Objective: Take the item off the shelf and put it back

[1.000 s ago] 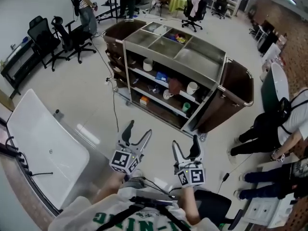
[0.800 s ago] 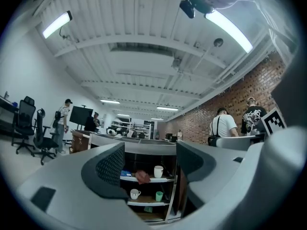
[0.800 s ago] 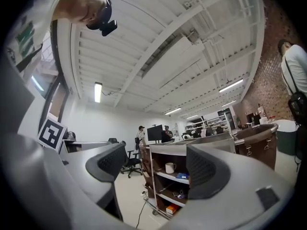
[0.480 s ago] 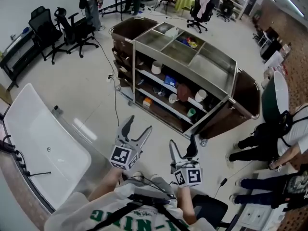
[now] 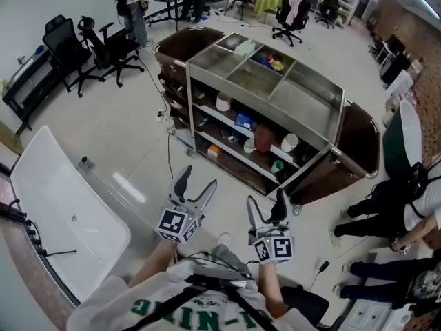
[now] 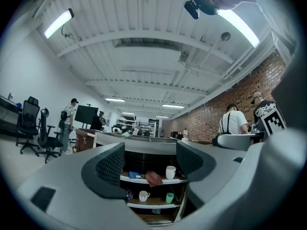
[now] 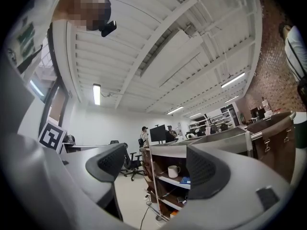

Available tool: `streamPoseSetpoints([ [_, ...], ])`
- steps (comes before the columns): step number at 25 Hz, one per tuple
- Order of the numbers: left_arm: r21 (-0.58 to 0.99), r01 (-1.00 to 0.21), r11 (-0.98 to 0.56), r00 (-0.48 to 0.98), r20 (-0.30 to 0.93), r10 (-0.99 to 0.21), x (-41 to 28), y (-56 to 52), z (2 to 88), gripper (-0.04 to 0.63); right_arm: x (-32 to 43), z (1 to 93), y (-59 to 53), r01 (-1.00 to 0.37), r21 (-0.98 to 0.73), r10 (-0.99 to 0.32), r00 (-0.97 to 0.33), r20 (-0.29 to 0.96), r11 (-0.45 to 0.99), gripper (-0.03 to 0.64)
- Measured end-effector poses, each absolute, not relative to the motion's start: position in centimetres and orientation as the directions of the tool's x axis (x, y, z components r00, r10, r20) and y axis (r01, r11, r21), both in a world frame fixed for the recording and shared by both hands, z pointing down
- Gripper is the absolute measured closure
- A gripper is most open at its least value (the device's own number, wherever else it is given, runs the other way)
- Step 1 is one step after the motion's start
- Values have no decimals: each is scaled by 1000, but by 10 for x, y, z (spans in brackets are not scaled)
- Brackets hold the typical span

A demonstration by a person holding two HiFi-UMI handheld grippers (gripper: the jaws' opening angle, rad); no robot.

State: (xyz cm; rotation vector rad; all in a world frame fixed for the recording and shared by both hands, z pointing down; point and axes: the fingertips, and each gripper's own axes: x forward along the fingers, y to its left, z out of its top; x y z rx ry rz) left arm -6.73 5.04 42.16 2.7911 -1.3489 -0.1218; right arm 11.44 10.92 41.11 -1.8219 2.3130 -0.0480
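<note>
**Nothing taken yet: both jaws empty, cart well ahead**

The task looks to be at its very start. The left gripper (image 5: 198, 178) has its jaws spread with nothing between them; its own view shows only the open cart through the gap. The right gripper (image 5: 266, 200) is the same, jaws apart and empty. Both are held side by side, pointing forward at the cart (image 5: 329, 96), which stands well apart from them.

Everything on the shelves (image 5: 234, 126) appears untouched. On the upper shelf, straight ahead of the left jaws, sit a blue box (image 5: 242, 121), a brown lump (image 5: 262, 138) and a white mug (image 5: 290, 142). A green cup (image 5: 277, 166) stands on the shelf below. Which of these is the item meant cannot be told. So all of it is left to do: the approach, the pick, the lift clear of the shelf and the return.

The cart is metal, with open bins on top and brown bags hung at both ends. It stands on a pale, glossy floor (image 5: 124, 129), with a cable (image 5: 167, 150) trailing between it and the jaws. A big white slab (image 5: 62, 205) lies to the left of the left jaws. Office chairs (image 5: 65, 47) stand beyond it, people sit off to the right of the right jaws (image 5: 386, 198), and a brick wall (image 6: 216, 114) shows in the left gripper view.
</note>
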Motion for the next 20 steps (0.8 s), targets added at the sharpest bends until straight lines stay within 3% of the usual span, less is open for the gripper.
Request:
streamPoseSetpoints([
  [18,60,-844,-532,531,-33,-846,-29,-19,426,282,169,418,18,-928,-167,-939,-309,-153,332,206],
  [20,62,-848,-526,525,-25,-851,-34,-29,429,282,170,418,12,-938,-141,-942,-295,-162,318,239],
])
